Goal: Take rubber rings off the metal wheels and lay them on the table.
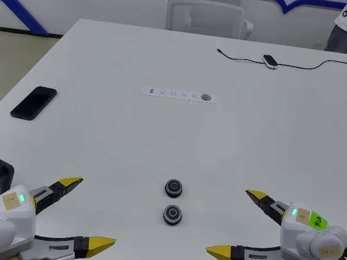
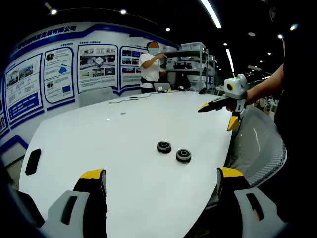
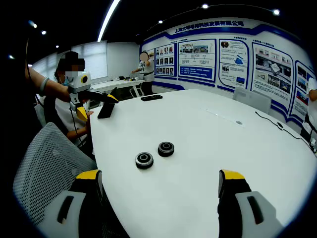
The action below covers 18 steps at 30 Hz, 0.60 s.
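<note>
Left gripper (image 1: 89, 213): jaws wide apart, empty.
Right gripper (image 1: 234, 222): jaws wide apart, empty.
Far wheel (image 1: 173, 188), near wheel (image 1: 172, 214): on table (image 1: 135, 141) between the grippers, touching neither.

Near wheel (image 1: 172, 214) just before far wheel (image 1: 173, 188) on table (image 1: 108, 135), betw. left gripper (image 1: 97, 210) & right gripper (image 1: 226, 220).

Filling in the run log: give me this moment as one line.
left claw open, empty | right claw open, empty | far wheel, near wheel on table, untouched
</note>
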Tool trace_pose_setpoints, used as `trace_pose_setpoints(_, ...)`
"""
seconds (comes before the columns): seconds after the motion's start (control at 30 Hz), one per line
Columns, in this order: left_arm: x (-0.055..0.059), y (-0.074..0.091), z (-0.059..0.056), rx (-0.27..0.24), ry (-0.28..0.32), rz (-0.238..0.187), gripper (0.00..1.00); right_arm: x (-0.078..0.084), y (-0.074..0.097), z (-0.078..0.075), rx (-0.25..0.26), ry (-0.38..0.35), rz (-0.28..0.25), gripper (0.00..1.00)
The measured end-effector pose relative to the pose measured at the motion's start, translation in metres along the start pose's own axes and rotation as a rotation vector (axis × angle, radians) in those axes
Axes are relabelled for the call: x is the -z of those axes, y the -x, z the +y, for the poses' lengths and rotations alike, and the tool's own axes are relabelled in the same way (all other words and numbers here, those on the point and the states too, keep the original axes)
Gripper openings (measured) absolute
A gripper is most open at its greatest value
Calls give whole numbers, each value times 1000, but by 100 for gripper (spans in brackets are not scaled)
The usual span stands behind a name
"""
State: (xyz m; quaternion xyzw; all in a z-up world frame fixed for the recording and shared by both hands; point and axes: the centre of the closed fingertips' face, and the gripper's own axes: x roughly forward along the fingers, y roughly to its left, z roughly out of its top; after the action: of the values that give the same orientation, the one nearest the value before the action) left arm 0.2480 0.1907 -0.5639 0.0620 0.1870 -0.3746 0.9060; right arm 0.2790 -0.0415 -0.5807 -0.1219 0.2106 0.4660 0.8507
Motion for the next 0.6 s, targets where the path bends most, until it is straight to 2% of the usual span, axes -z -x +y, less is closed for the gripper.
trace_pose_setpoints(0.6, 5, -5, -3, 17, -2, 24, 88, 5, -3, 3, -12, -5, 17, 97)
